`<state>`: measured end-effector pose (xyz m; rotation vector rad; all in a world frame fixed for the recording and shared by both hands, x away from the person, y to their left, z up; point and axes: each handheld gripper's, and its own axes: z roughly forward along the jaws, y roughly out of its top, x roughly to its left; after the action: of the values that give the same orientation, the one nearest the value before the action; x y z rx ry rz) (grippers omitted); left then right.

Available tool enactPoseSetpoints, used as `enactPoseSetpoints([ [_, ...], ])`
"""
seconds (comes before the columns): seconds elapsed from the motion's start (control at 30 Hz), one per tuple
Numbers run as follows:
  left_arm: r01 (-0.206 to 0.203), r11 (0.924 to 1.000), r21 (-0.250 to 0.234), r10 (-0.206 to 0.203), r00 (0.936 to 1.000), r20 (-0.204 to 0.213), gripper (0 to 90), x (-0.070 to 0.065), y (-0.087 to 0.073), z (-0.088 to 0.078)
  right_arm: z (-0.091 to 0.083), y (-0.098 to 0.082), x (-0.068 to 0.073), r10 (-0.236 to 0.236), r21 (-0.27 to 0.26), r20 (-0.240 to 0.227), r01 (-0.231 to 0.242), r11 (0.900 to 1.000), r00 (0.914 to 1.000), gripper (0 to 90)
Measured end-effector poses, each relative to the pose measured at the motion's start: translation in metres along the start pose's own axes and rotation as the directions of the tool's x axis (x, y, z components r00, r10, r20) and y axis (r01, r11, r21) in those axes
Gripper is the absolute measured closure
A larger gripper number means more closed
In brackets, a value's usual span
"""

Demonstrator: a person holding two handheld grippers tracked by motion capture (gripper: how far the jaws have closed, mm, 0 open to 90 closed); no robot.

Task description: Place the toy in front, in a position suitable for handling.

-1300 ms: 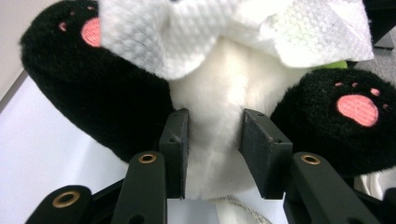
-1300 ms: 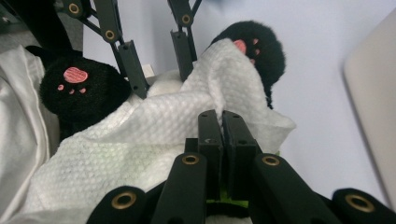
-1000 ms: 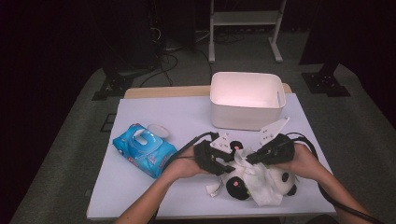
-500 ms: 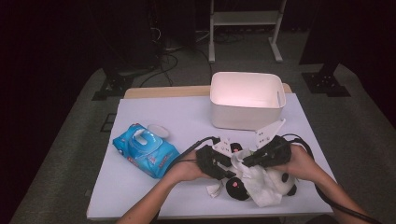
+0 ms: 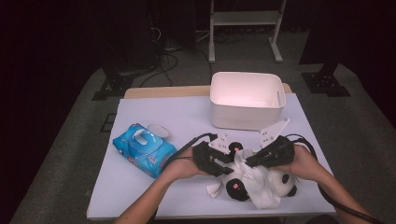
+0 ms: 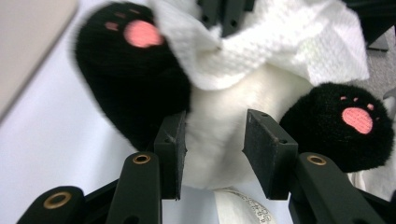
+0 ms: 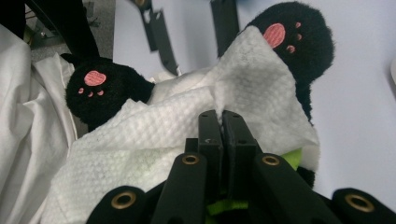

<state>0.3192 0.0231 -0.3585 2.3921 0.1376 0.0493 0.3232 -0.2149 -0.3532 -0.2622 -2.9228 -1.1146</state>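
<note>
Wiping is under way: near the worktop's (image 5: pixel 140 116) front edge, the left tongs (image 6: pixel 214 148) clamp the panda's (image 5: pixel 275 179) belly while the right tongs (image 7: pixel 220 122), closed, pinch a wipe (image 7: pixel 177 135) over it; binning (image 5: pixel 246 100) remains.

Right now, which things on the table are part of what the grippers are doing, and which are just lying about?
In the job:
- panda plush toy
- white wet wipe, pinched by the right gripper
- left gripper, jaws either side of the panda's white belly

Lying about:
- blue wet-wipe pack, lid flipped open
- white plastic bin
</note>
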Motion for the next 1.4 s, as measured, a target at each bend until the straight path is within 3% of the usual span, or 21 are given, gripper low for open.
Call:
enactPoseSetpoints([
  [0.33,-0.004,0.9999,-0.017,0.003,0.9993,-0.037,57.7,0.005,0.005,-0.013,0.002,-0.006,0.01,0.0,-0.031,-0.02,-0.001,1.0,0.9998,86.3],
  [0.47,-0.003,1.0,0.003,0.003,0.9981,-0.062,54.9,0.009,0.006,-0.011,0.003,-0.008,0.012,-0.007,-0.046,-0.029,0.006,0.999,0.9996,86.4],
  [0.57,0.011,0.9999,0.006,-0.011,0.9988,-0.048,53.3,0.011,0.007,-0.004,0.003,-0.009,0.015,-0.009,-0.053,-0.04,0.007,0.999,0.9992,86.5],
  [0.7,0.003,0.9998,0.017,-0.002,0.999,-0.045,54.4,0.011,0.01,0.007,0.003,-0.01,0.016,-0.014,-0.054,-0.022,0.013,0.998,0.9997,86.5],
  [0.9,0.006,0.9999,0.014,-0.005,0.9992,-0.04,59.5,0.013,0.009,0.008,-0.006,-0.006,0.015,-0.044,-0.088,0.031,0.047,0.995,0.9986,86.8],
  [0.97,0.004,0.9999,0.01,-0.003,0.9992,-0.04,59.5,0.013,0.009,0.007,-0.012,-0.001,0.016,-0.044,-0.126,0.044,0.049,0.991,0.9981,86.8],
  [1.13,-0.027,0.9996,0.005,0.027,0.9988,-0.041,60.2,0.007,0.012,0.006,-0.016,0.016,0.015,-0.072,-0.164,0.077,0.084,0.983,0.9944,86.7],
  [1.27,-0.033,0.9994,0.014,0.033,0.998,-0.053,60.8,0.004,0.01,0.004,-0.011,0.024,0.013,-0.076,-0.14,0.059,0.083,0.987,0.9954,86.8],
  [1.4,-0.032,0.9995,0.006,0.032,0.9981,-0.053,60.8,0.005,0.009,0.005,-0.014,0.014,0.008,-0.054,-0.12,0.063,0.062,0.991,0.9966,86.7],
])
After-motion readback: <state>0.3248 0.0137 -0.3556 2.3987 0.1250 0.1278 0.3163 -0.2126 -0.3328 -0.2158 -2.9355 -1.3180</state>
